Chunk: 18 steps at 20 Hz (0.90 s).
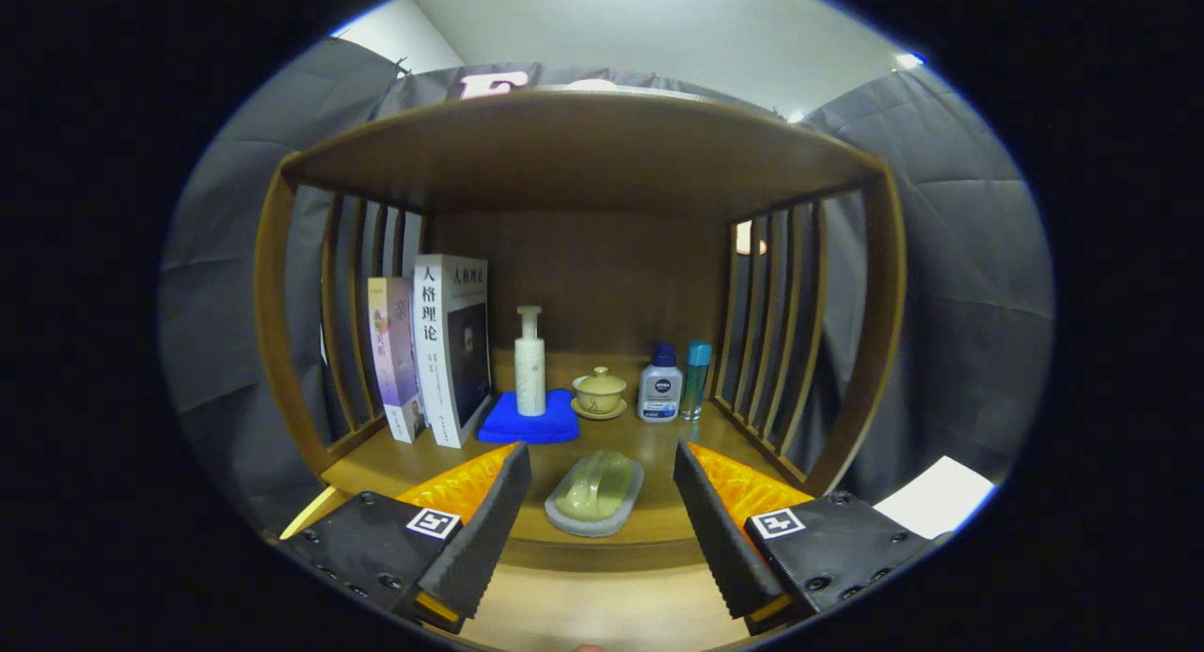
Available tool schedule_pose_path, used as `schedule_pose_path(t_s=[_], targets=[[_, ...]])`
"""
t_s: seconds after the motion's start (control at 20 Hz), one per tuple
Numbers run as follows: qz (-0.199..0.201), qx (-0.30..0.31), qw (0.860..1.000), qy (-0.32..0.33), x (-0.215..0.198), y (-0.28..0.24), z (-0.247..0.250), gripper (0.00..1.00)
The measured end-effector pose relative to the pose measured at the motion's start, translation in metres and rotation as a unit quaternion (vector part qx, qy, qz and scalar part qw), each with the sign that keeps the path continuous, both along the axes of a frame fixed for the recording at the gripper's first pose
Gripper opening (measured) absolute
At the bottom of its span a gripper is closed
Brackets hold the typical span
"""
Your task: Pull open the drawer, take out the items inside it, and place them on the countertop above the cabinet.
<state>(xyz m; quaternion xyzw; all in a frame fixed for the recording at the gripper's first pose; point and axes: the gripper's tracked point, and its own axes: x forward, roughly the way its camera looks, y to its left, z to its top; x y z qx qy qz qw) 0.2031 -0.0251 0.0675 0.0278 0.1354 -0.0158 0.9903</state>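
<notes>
Wooden and brown, the cabinet's top surface (414, 464) runs under a roofed shelf frame (583, 149) with slatted sides. The tongs (602, 501) stand wide open and hold nothing; their two fingers (484, 530) reach forward on either side of a soap dish (594, 493), which lies flat on the surface between them, near its front edge, touching neither finger. The dish is pale grey and carries a greenish bar of soap. Beyond it, toward the back panel, a row of things stands on the surface: two books (433, 351) upright against the left slats, the taller one just beside the shorter; a white pump bottle (530, 362) upright on a folded blue cloth (529, 424); a small lidded cup on a saucer (599, 394) just beside the cloth; then a squat white bottle with a blue cap (660, 385) and, right next to it, a slim teal bottle (696, 377) near the right slats. Grey padded booth wall (950, 285) shows through the slats on both sides. A white sheet (936, 497) lies outside the frame, past the right finger. The drawer cannot be made out from this angle.
</notes>
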Motion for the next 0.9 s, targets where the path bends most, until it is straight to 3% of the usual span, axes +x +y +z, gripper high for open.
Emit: schedule_pose_path(t_s=[0.1, 0.35, 0.55, 0.9], targets=[[-0.001, 0.014, 1.000, -0.015, -0.023, 0.003, 0.007, 0.96], [-0.005, -0.016, 0.999, -0.037, -0.073, 0.003, 0.016, 0.97], [0.012, -0.011, 0.997, -0.076, -0.103, 0.019, 0.026, 0.98], [-0.012, 0.002, 0.995, -0.098, -0.160, 0.020, 0.001, 0.98]])
